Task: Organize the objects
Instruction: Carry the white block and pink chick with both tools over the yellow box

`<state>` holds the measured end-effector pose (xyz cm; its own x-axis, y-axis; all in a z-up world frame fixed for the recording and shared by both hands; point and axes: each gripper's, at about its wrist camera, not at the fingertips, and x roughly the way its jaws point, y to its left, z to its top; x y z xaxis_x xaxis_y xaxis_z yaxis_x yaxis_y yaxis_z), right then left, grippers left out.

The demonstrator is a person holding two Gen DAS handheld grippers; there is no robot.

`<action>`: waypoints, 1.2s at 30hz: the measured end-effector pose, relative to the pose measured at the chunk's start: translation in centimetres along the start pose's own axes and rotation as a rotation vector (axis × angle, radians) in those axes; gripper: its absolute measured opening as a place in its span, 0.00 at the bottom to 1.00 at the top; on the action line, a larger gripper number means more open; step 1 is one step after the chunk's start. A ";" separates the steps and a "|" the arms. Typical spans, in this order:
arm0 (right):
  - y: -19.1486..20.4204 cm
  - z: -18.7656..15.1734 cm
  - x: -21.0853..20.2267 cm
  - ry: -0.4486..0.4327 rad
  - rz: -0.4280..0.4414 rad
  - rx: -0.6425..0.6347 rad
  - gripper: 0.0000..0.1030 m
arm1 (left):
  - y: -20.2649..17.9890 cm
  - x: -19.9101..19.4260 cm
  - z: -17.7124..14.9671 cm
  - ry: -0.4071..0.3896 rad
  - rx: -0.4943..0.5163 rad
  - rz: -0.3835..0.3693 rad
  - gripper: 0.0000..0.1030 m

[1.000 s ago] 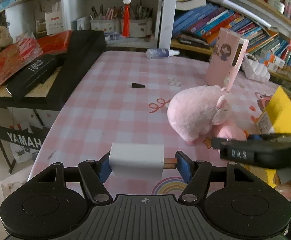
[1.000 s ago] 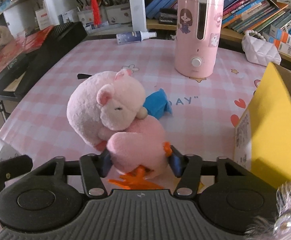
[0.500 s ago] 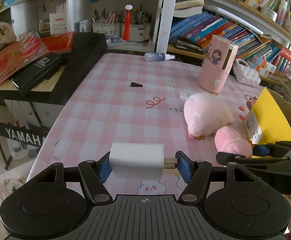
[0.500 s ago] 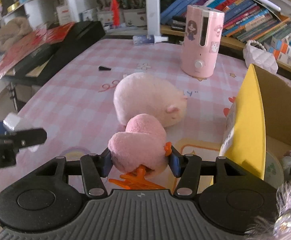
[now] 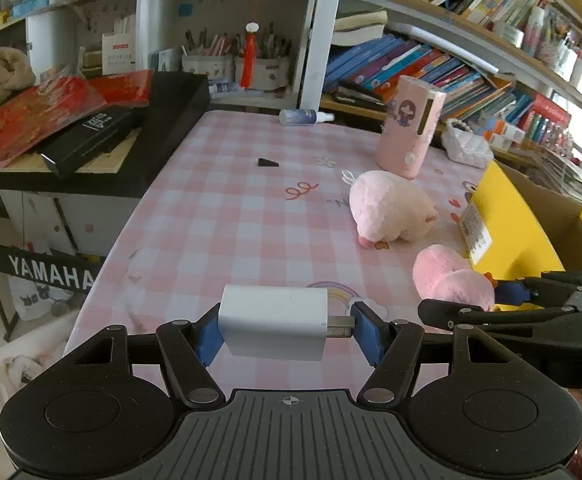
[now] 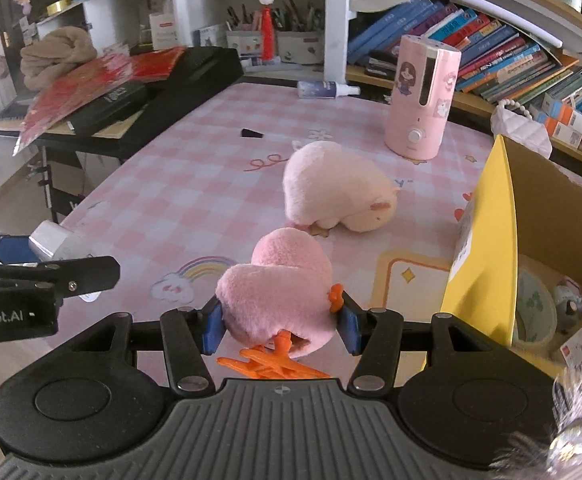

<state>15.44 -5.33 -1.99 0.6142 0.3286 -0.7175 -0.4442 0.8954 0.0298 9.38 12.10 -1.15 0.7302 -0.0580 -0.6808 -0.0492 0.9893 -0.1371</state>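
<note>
My left gripper (image 5: pixel 287 330) is shut on a white plug charger (image 5: pixel 273 326), held lengthwise above the near edge of the pink checked table (image 5: pixel 231 216). My right gripper (image 6: pixel 279 322) is shut on a small pink plush toy with orange feet (image 6: pixel 279 288), lifted off the table. That toy also shows at the right of the left wrist view, pink plush toy (image 5: pixel 453 280). A bigger pale pink plush pig (image 6: pixel 337 188) lies on the table beyond it. An open yellow cardboard box (image 6: pixel 487 240) stands at the right, with tape rolls and small items inside.
A pink humidifier (image 6: pixel 421 100) stands at the back, with a spray bottle (image 6: pixel 325 89) lying behind it and a small black wedge (image 6: pixel 251 133) mid-table. A black keyboard case (image 5: pixel 91 140) with red bags borders the left. Bookshelves (image 5: pixel 431 64) line the back.
Both grippers have pulled back and risen from the table with their loads. The small pink toy has come away from the plush pig, which has tipped over onto its side.
</note>
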 end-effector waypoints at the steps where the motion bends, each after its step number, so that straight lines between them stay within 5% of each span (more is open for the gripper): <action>1: 0.3 -0.3 -0.5 -0.003 0.003 -0.003 0.51 | 0.1 -0.5 -0.3 -0.004 0.004 -0.002 0.64; 18: 6.2 -4.9 -5.9 -0.031 0.006 -0.024 0.51 | 1.5 -6.6 -4.9 -0.012 0.052 -0.035 0.63; 36: 5.3 -11.2 -10.5 -0.038 -0.102 0.121 0.51 | -1.9 -8.4 -8.3 0.020 0.179 -0.164 0.63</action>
<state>-0.66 -7.38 -2.07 0.6772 0.2436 -0.6943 -0.2980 0.9536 0.0438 -2.34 9.57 -1.15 0.7046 -0.2211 -0.6743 0.1917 0.9742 -0.1190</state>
